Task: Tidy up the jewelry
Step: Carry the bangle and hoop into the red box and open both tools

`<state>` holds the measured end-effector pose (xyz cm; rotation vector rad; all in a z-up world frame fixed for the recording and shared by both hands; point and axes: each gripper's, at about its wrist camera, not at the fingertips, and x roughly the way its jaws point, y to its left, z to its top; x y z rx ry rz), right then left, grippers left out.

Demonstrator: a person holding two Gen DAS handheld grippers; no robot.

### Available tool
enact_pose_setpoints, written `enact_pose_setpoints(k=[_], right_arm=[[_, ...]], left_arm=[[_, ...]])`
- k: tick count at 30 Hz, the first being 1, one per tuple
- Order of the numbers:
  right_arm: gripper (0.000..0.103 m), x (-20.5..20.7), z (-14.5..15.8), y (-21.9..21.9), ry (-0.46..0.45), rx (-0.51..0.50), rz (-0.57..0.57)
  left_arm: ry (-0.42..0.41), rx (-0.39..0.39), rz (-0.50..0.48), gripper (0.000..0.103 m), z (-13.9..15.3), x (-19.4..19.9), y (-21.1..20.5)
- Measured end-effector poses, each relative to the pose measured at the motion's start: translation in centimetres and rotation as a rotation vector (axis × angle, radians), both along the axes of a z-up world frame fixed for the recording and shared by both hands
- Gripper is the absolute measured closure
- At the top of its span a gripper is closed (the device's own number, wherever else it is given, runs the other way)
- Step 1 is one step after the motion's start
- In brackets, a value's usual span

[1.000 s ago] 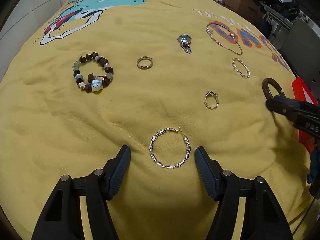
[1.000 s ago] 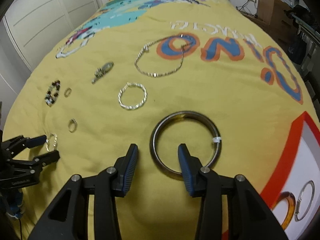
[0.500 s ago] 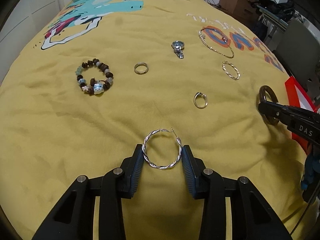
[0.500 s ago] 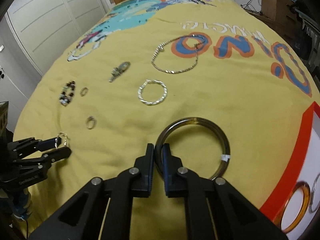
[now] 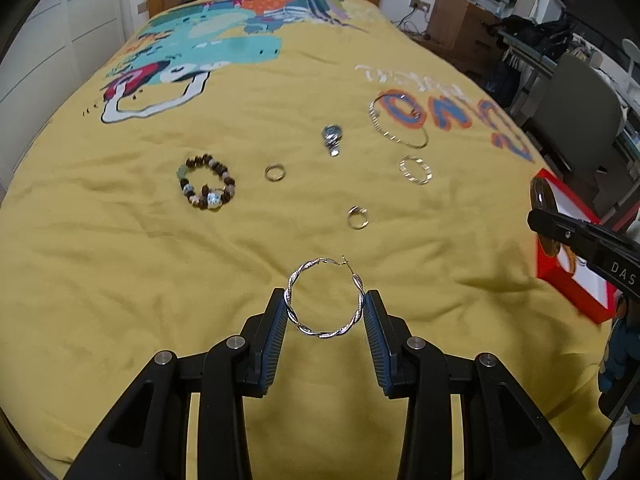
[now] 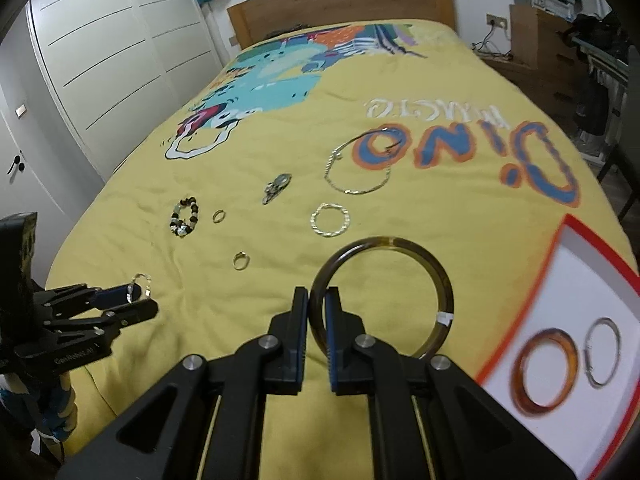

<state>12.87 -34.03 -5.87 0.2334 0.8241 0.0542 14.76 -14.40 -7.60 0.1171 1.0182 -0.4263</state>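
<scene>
Both hands are loaded. The left gripper has its fingers clenched on the sides of a twisted silver hoop, which hangs clear of the bed. The right gripper pinches the rim of a dark bangle between nearly closed fingers, also raised off the blanket.

The task looks to be in its early part. The red-edged box at the right side of the bed holds only two pieces so far — an amber bangle and a thin silver hoop. The two held pieces seem bound for it next.

Left on the blanket are:
- a beaded bracelet
- a plain ring
- a small ring with a setting
- a silvery pendant or charm, too small to identify surely
- a fine chain
- a second twisted hoop

They lie well apart from one another, so none blocks another. For the left gripper the path to the box crosses where the right gripper and its bangle sit, so the two could crowd each other. A cupboard, desk clutter and a chair stand around the bed, clear of the work.
</scene>
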Motion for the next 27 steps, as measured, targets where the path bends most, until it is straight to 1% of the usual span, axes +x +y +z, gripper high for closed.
enact_pose_setpoints(k=[4,11,18,22,27], right_arm=[[0.095,-2.1,0.6,-1.6,-0.002,-0.013,-0.032],[0.095,-6.2,0.6,-6.4,0.020,-0.037,-0.115],[0.095,-9.8,-1.0,-12.1,0.079,-0.043,-0.205],[0.095,-10.6,-2.4,-14.4,0.103,-0.025,-0.237],[0.095,-10.8,-4.2,-16.2,0.129,-0.011,-0.249]], left_arm=[[-0.014,-0.010,-0.025,0.065,1.1,-1.2,-1.3],[-0.026,-0.013,-0.117,0.065,1.8,-2.8,-6.0],[0.000,-0.010,-0.260,0.065,0.9,-4.0,-13.5],[0.012,-0.002,-0.330,0.065,0.4,-4.2,-18.0],[0.018,-0.005,-0.400,0.065,0.5,-4.1,-22.9]])
